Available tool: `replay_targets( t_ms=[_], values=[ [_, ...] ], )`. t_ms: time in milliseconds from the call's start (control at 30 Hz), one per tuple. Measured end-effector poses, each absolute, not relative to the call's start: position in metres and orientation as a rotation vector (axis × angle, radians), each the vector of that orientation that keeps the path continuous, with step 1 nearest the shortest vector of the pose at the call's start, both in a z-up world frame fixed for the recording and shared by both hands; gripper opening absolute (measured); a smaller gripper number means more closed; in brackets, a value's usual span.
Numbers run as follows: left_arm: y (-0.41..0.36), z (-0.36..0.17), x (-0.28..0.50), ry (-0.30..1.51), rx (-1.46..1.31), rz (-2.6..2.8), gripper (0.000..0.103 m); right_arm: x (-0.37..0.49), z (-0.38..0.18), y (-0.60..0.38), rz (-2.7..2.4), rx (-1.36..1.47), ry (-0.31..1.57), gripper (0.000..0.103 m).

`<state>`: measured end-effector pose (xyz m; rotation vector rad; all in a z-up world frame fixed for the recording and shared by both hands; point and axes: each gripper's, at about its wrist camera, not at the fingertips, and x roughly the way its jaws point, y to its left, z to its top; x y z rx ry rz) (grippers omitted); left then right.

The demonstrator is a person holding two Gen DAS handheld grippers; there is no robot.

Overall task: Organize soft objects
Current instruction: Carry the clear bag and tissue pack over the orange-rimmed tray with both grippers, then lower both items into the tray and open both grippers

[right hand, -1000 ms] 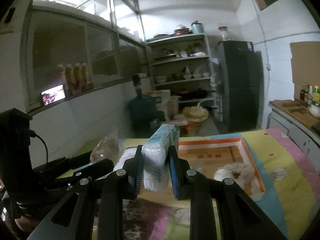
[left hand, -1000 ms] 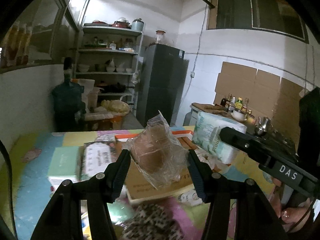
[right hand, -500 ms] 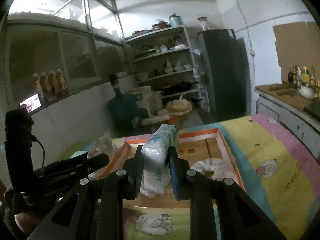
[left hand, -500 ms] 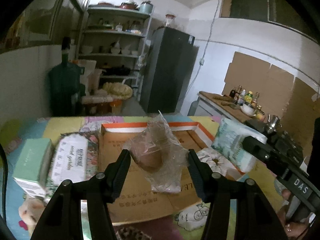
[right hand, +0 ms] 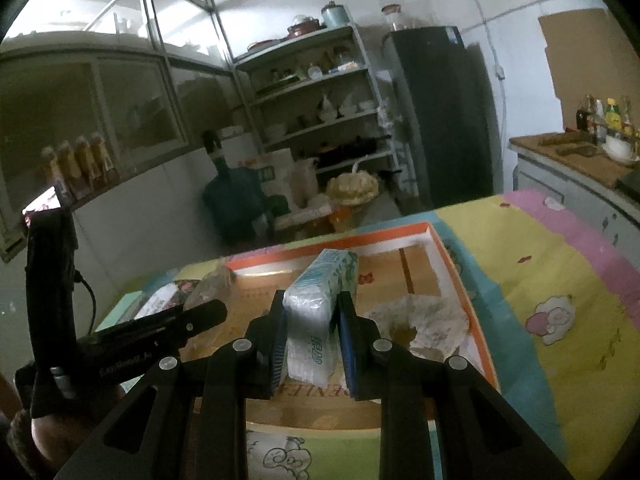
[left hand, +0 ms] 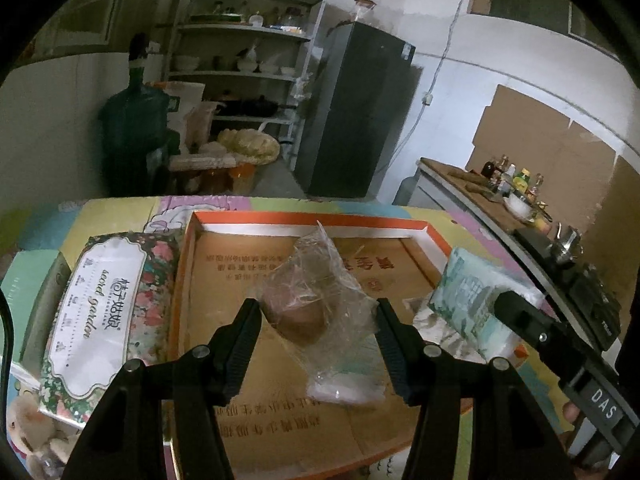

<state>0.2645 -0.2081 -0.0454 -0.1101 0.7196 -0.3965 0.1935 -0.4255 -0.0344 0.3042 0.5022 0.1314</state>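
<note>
My left gripper (left hand: 318, 320) is shut on a clear plastic bag (left hand: 320, 300) with a brown soft lump inside, held over the shallow orange-rimmed cardboard tray (left hand: 312, 220). My right gripper (right hand: 312, 324) is shut on a pale green tissue pack (right hand: 320, 304), held over the same tray (right hand: 452, 264). The tissue pack also shows at the right in the left wrist view (left hand: 476, 300). A crumpled white soft item (right hand: 420, 320) lies in the tray's right part.
A floral tissue pack (left hand: 108, 308) and a mint green box (left hand: 28, 292) lie left of the tray on the colourful cartoon cloth (right hand: 560, 300). A plush toy (left hand: 28, 432) sits at the near left. Shelves, a fridge and a water jug stand behind.
Both grippers have moved forward and lower over the tray, still holding their items. The tray now fills more of both views.
</note>
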Motion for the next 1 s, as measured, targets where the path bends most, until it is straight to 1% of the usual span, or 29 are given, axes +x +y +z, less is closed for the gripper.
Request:
replay_targets(
  t_ms=[400, 833, 1000],
  values=[
    [-0.215, -0.061, 0.278, 0.8, -0.117, -0.375, 0.058, 0.214, -0.054, -0.422, 0.164, 0.302, 0.6, 0.024],
    [-0.218, -0.068, 0.283, 0.829, -0.107, -0.377, 0.058, 0.221, -0.061, -0.417, 0.168, 0.283, 0.634, 0.024],
    [-0.219, -0.067, 0.282, 0.831, -0.101, -0.375, 0.06, 0.225, -0.064, -0.415, 0.182, 0.287, 0.652, 0.028]
  ],
)
